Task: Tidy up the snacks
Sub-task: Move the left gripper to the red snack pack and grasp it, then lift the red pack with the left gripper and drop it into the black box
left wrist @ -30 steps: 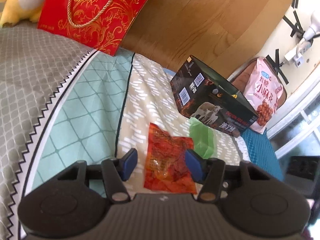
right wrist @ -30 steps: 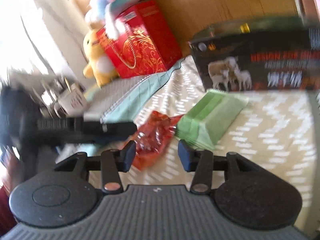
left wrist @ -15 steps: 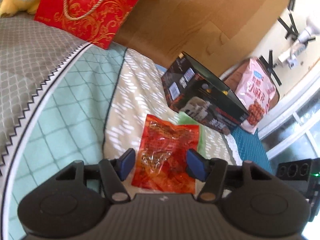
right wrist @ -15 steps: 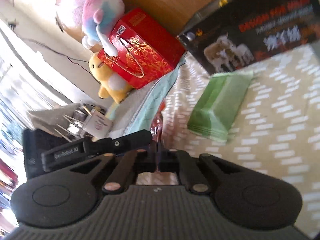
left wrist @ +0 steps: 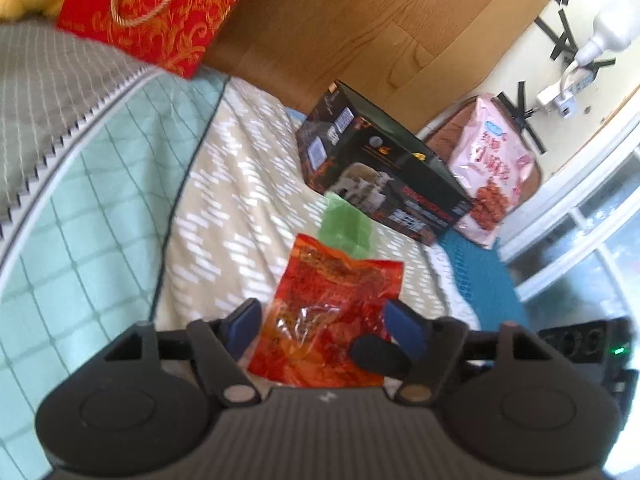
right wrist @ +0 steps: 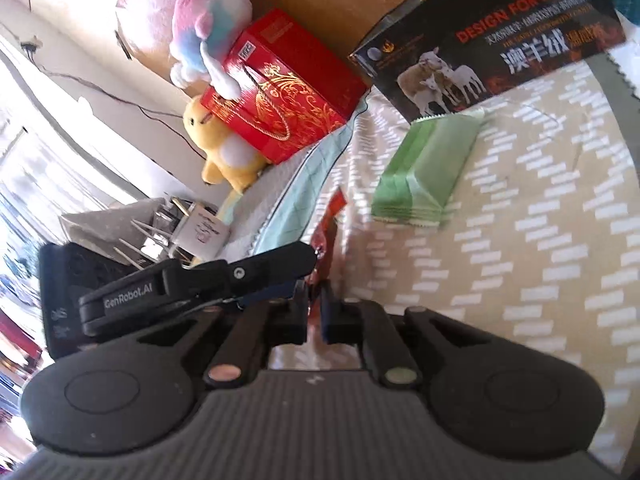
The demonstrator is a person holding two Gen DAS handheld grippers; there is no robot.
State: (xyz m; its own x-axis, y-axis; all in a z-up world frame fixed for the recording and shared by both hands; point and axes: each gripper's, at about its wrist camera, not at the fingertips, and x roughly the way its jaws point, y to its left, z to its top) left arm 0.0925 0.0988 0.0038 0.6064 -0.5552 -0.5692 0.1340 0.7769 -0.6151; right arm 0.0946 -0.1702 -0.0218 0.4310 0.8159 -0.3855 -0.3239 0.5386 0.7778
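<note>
My left gripper is opening its jaws, and the red snack bag stands between the blue pads with a gap showing on each side, so I no longer press on it. My right gripper has its jaws closed tight on the edge of that same red snack bag, which I see edge-on, rising from the pinch toward twelve o'clock. In the left wrist view a black fingertip of the right gripper reaches in from four o'clock and covers the bag's lower right corner.

The bag is held just above the bedspread. Beyond it at one o'clock lies a green packet flat on the cover, its far end touching a black box with sheep printed on it. A pink bag of nuts leans behind the box at two o'clock. A red gift box with a gold cord handle sits at eleven o'clock.

From the right wrist, the green packet is at one o'clock, the black box past it, the red gift box at eleven, with a yellow plush toy beside it and a pastel plush toy on top.
</note>
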